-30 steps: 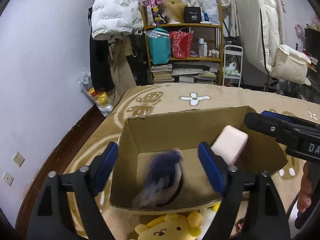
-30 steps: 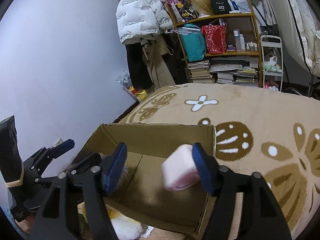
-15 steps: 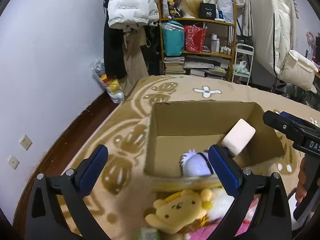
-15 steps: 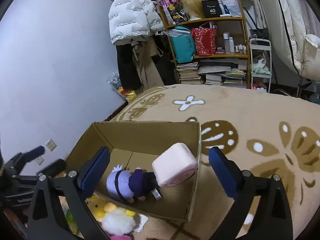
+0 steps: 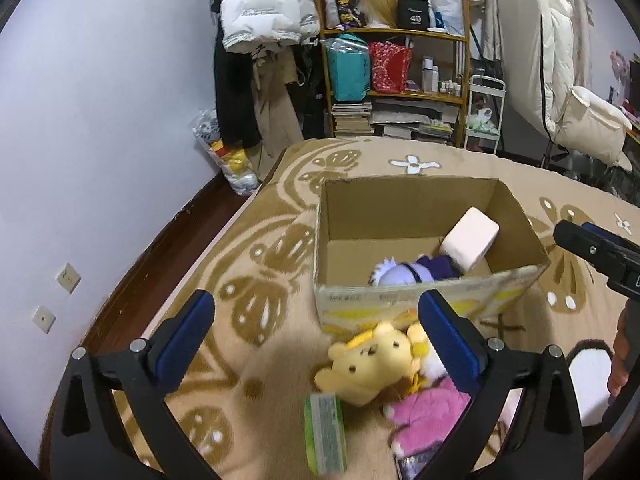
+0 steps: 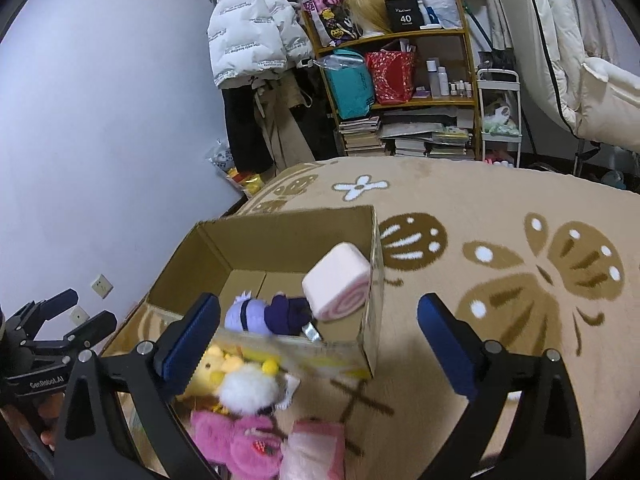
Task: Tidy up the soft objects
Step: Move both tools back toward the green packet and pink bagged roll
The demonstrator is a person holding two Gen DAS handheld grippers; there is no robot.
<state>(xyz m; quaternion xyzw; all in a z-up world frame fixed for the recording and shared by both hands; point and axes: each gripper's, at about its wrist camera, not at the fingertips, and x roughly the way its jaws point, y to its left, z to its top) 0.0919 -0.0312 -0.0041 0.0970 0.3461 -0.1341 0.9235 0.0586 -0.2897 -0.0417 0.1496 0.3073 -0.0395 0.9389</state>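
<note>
An open cardboard box [image 5: 404, 200] [image 6: 280, 236] stands on the rug. Inside it lie a purple-and-white plush doll [image 5: 408, 274] [image 6: 264, 314] and a pink swirl-roll cushion [image 5: 472, 238] [image 6: 338, 282] leaning against the right wall. In front of the box lie a yellow bear plush [image 5: 370, 362] [image 6: 214, 364], a pink plush [image 5: 426, 416] [image 6: 236, 440], a white fluffy toy [image 6: 248, 390] and a green packet [image 5: 325, 432]. My left gripper [image 5: 316, 340] is open and empty, held above the floor toys. My right gripper [image 6: 320, 344] is open and empty, held above the box's near right corner.
A beige rug with brown flower patterns [image 6: 520, 280] covers the floor. A shelf [image 5: 396, 80] with bags and books stands at the back, beside a hanging white jacket [image 5: 260, 4]. A wall [image 5: 100, 120] runs along the left. A pink packet [image 6: 316, 452] lies by the toys.
Both grippers have opened wide and pulled back from the box. The purple doll and the pink roll cushion have dropped into the box and now rest there.
</note>
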